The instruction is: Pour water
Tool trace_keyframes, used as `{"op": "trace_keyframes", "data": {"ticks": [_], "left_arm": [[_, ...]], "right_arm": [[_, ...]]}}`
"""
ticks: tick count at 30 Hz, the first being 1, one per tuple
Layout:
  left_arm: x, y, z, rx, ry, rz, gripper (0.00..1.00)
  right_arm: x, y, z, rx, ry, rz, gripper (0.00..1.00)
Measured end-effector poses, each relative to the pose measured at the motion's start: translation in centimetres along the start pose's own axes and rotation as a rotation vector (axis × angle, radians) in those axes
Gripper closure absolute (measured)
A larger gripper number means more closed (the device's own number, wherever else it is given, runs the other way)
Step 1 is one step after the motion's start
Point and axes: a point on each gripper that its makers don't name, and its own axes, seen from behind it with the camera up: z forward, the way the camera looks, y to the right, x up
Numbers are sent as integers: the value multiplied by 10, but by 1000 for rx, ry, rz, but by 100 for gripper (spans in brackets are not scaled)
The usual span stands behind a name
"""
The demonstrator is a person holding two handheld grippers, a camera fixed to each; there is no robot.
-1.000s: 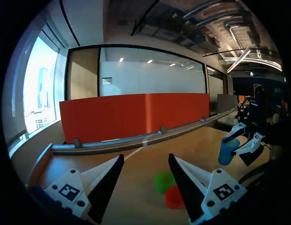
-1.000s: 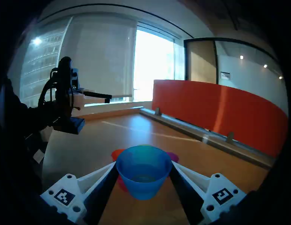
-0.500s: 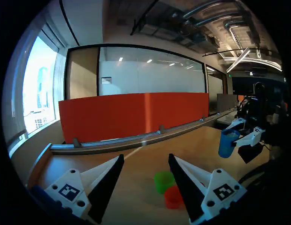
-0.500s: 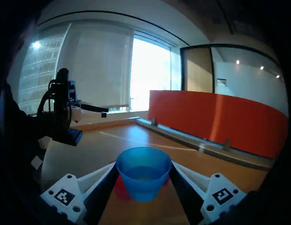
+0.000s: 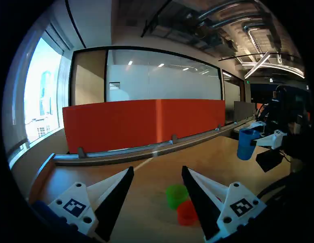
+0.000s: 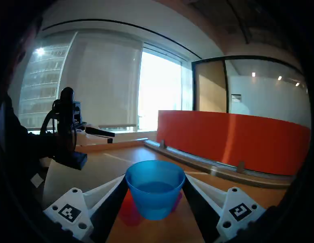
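Note:
A blue cup [image 6: 155,188] with water in it is held upright between my right gripper's [image 6: 155,187] fingers, which are shut on it above the wooden table [image 6: 116,166]. The left gripper view shows the same blue cup [image 5: 246,143] raised at the far right in the right gripper [image 5: 258,139]. My left gripper [image 5: 157,178] is open with nothing between its fingers, above the table. Below it stand a green cup [image 5: 176,196] and a red cup [image 5: 186,212], side by side. In the right gripper view, red and pink cups [image 6: 128,210] peek out behind the blue cup. The left gripper [image 6: 100,134] appears at the left.
An orange divider panel [image 5: 144,123] with a metal rail [image 5: 148,150] runs along the table's far edge. Bright windows [image 6: 159,91] lie beyond the table. A person's dark sleeve [image 6: 23,146] holds the left gripper. Bare tabletop [image 5: 205,158] spreads between the two grippers.
The right gripper has lifted the blue cup higher above the table, keeping it upright. The left gripper has stayed almost still.

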Motion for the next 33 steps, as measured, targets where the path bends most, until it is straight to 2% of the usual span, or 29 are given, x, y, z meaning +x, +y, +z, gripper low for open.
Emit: {"op": "trace_keyframes", "data": {"ticks": [15, 25, 33], "left_arm": [[-1, -4, 3, -11, -6, 4, 13], [-6, -4, 9, -37, -20, 5, 13], [-18, 0, 18, -77, -59, 5, 13]], "right_arm": [[30, 5, -2, 0, 84, -19, 9], [32, 4, -3, 5, 90, -31, 9], [35, 4, -7, 9, 91, -35, 9]]}}
